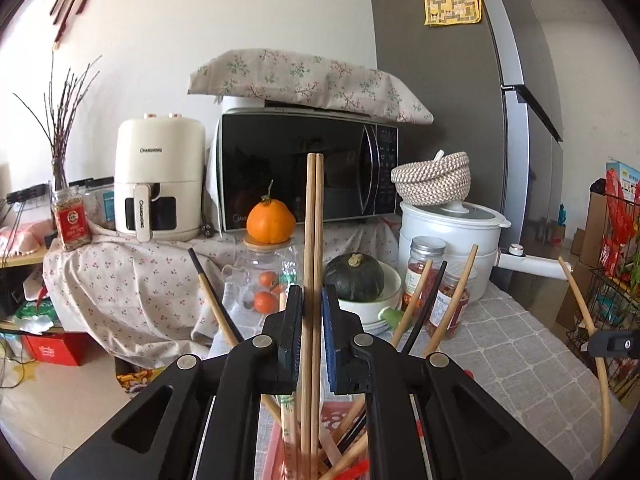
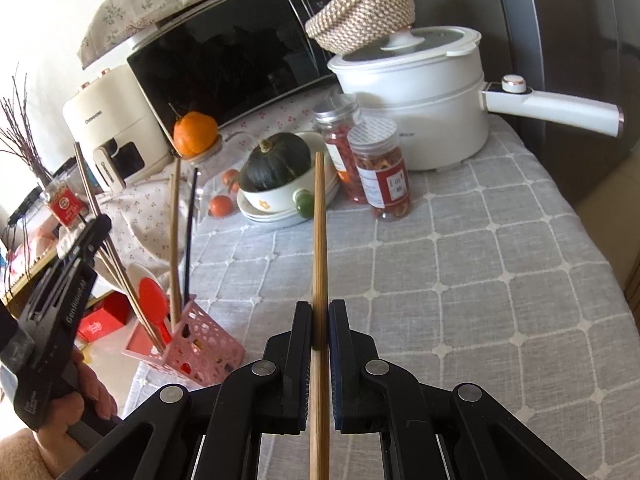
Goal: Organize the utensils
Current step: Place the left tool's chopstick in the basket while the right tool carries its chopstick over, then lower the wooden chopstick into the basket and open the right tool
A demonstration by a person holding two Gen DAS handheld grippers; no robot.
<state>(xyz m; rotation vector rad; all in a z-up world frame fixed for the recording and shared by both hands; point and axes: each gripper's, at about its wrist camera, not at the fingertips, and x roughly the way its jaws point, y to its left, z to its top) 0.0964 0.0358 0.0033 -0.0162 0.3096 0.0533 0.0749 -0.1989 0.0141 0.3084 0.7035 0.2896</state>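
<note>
My left gripper (image 1: 313, 300) is shut on a pair of wooden chopsticks (image 1: 314, 220) that stand upright. Their lower ends reach down among the other chopsticks below the jaws. In the right wrist view this gripper (image 2: 98, 226), held in a hand, hovers over a pink perforated holder (image 2: 204, 350) at the table's left edge. The holder contains a red spoon (image 2: 152, 300), wooden chopsticks and a black one. My right gripper (image 2: 320, 312) is shut on a single wooden chopstick (image 2: 319, 220) pointing forward above the grey tablecloth, to the right of the holder.
Behind the holder stand a bowl with a dark green squash (image 2: 276, 164), two spice jars (image 2: 380, 172), a white electric pot (image 2: 420, 92), a microwave (image 1: 308, 168) and an air fryer (image 1: 158, 184). A fridge (image 1: 440, 100) bounds the right side. Grey tablecloth (image 2: 480, 280) stretches to the right.
</note>
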